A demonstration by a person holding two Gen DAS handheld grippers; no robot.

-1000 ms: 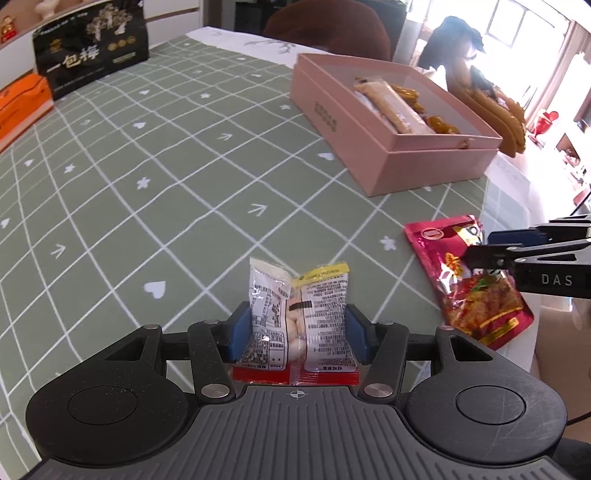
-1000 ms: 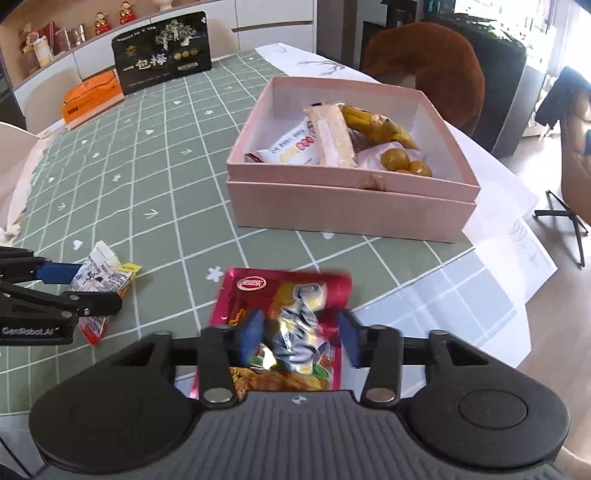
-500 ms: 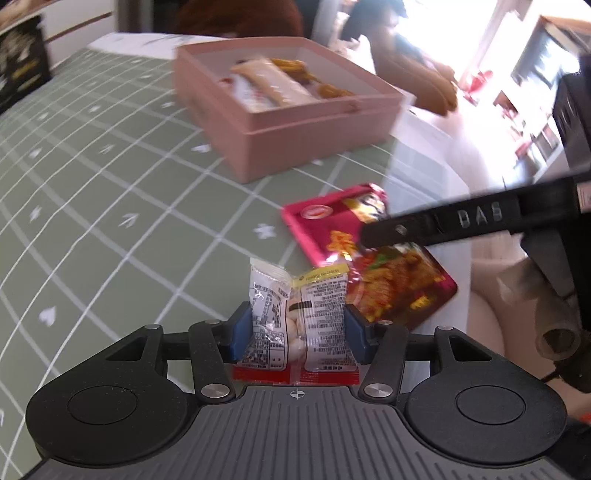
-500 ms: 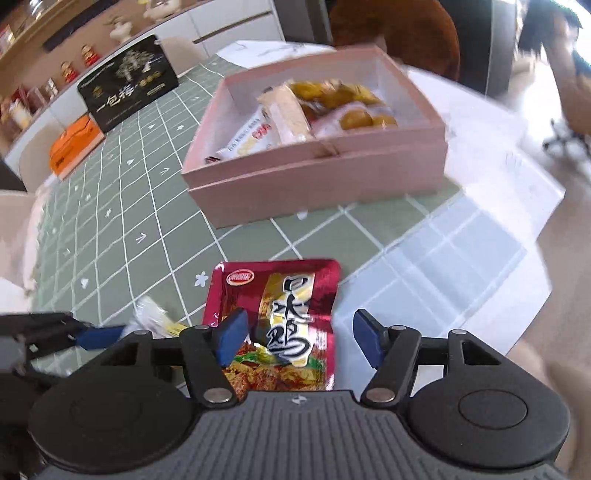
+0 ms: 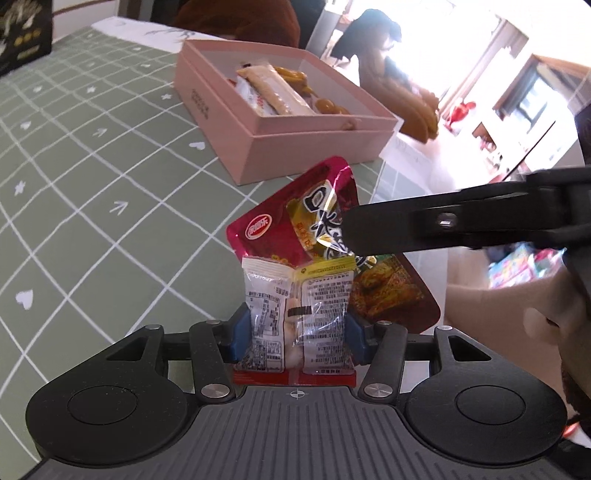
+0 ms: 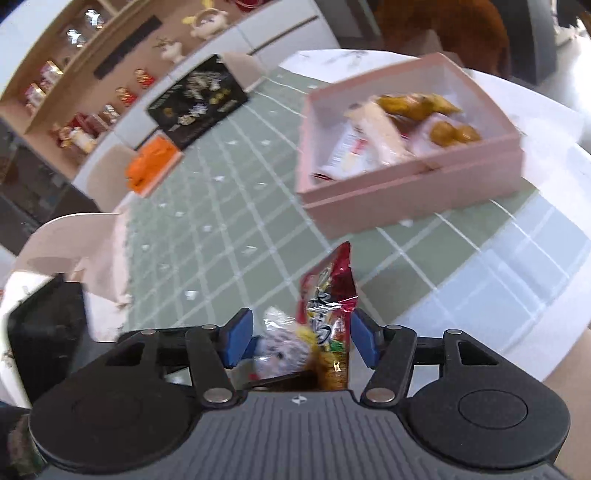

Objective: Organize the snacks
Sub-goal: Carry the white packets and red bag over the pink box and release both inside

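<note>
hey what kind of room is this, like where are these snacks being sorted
Most likely a home dining or living room: a green grid-patterned tablecloth covers the table, a wooden shelf of small figurines lines the wall, and a brown upholstered chair stands behind it.

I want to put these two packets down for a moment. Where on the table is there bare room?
The green checked cloth lies bare left of the pink box, back toward the black box and orange pack. Inside the pink box, snacks crowd the far end. Right of it, only a narrow strip before the table edge.
</note>
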